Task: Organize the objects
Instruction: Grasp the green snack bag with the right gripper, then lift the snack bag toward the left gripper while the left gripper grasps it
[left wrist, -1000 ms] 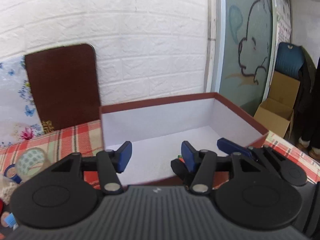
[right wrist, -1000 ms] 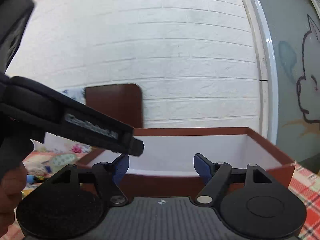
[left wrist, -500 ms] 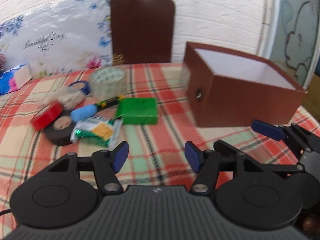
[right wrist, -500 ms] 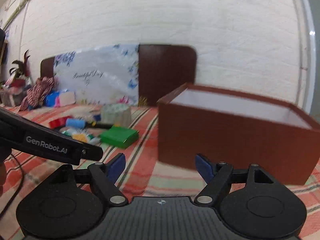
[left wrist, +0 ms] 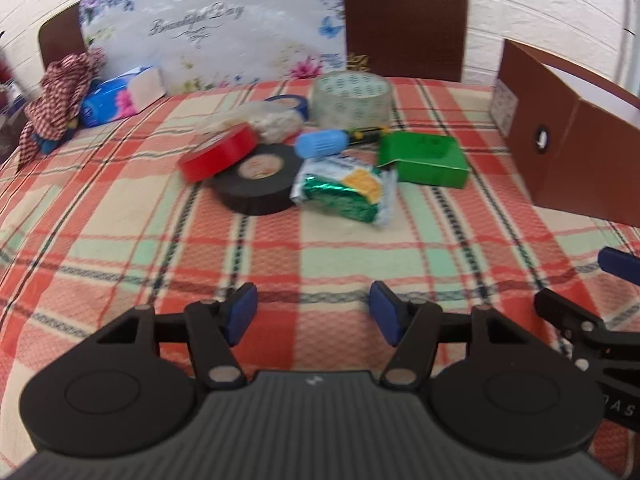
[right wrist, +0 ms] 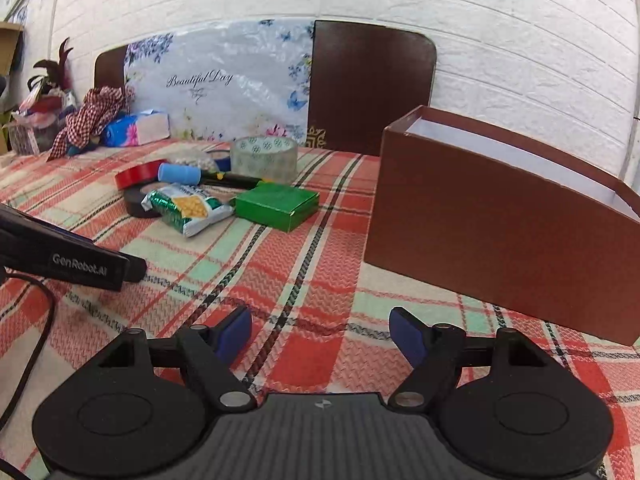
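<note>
**Both grippers over open cloth, pile ahead, box to the right**

My left gripper (left wrist: 313,312) hangs with its jaws apart and nothing between them, over bare plaid tablecloth (left wrist: 120,216). There's a wide clear strip between me and the pile: red tape (left wrist: 218,153) leaning on black tape (left wrist: 258,180), a foil snack packet (left wrist: 346,190), a green box (left wrist: 428,158), a blue-handled screwdriver (left wrist: 324,142) and a clear tape roll (left wrist: 352,98).

My right gripper (right wrist: 322,336) is also parted and empty. Its view shows the brown box (right wrist: 496,216) nearly whole, open top, white inside; the left view catches only its near end, with a small round hole.

Readable: "Beautiful Day" on the floral board (right wrist: 216,92), "GenRobot.AI" on the left gripper's side.
</note>
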Tool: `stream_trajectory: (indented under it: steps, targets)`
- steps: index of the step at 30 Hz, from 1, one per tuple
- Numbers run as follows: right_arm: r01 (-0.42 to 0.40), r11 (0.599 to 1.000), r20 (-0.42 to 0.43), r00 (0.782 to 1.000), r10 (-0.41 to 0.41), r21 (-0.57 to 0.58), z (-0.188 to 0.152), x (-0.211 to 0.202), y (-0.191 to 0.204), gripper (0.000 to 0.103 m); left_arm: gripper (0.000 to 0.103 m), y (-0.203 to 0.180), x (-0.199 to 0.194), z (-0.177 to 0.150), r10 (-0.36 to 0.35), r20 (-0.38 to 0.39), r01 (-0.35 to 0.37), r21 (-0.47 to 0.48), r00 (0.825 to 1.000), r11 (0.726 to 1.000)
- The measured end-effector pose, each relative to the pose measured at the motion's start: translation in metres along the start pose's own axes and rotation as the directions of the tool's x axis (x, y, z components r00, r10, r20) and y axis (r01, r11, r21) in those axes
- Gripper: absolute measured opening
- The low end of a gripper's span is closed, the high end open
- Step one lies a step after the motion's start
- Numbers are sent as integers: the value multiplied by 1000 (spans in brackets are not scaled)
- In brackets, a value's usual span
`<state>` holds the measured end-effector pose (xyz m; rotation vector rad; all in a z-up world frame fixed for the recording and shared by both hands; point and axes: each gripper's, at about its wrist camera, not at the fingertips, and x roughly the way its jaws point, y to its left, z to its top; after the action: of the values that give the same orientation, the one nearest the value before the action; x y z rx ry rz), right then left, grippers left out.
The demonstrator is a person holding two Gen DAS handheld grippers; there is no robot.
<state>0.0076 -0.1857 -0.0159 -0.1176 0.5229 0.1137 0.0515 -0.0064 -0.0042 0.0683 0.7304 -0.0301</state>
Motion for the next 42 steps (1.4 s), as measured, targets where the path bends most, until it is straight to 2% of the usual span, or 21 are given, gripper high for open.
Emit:
stream_trajectory:
  steps: [7, 9, 13, 18, 20, 23, 25, 27, 28, 29, 32, 37, 42]
  targets:
    - [-38, 998, -37, 999, 36, -51, 2, 6, 18, 74, 66, 31, -3, -6, 52, -1, -51, -64, 999, 997]
    - [-63, 996, -45, 997, 60, -65, 4, 11, 23, 74, 71, 46, 1, -7, 77, 7, -76, -91, 997, 993]
    - [-129, 990, -65, 990, 126, -51, 15, 26, 37, 74, 75, 72, 5, -11, 116, 40, -110, -124, 992, 986]
    - [-193, 978, -63, 980, 188, -85, 36, 54, 60, 74, 76, 100, 9, -15, 120, 85, -103, -181, 989, 978]
    - [-206, 975, -64, 977, 201, -87, 44, 68, 68, 74, 78, 102, 13, -14, 128, 90, -110, -183, 988, 977]
    - [-209, 974, -66, 977, 204, -86, 55, 85, 76, 76, 82, 92, 19, -9, 186, 72, -175, -136, 980, 975]
    - [-211, 974, -68, 976, 205, -82, 60, 94, 78, 76, 84, 94, 20, -6, 193, 49, -184, -148, 980, 972]
    - [-212, 975, -68, 976, 207, -74, 63, 99, 79, 72, 85, 98, 19, -3, 189, 16, -184, -169, 982, 968]
    - [-219, 973, -64, 975, 214, -75, 64, 101, 78, 59, 85, 97, 18, -2, 193, 2, -190, -173, 981, 966]
    - [-226, 971, -59, 973, 221, -79, 64, 101, 79, 51, 85, 96, 18, -1, 198, -9, -197, -173, 980, 965]
    - [-223, 968, -46, 975, 219, -115, 64, 101, 84, 42, 86, 94, 16, -1, 204, -30, -206, -173, 978, 963]
    - [-204, 968, -31, 979, 202, -148, 62, 97, 89, 38, 85, 95, 13, 2, 192, -64, -201, -180, 979, 963]
    - [-204, 967, -32, 979, 201, -154, 57, 87, 88, 37, 85, 96, 11, 0, 182, -72, -192, -182, 981, 964]
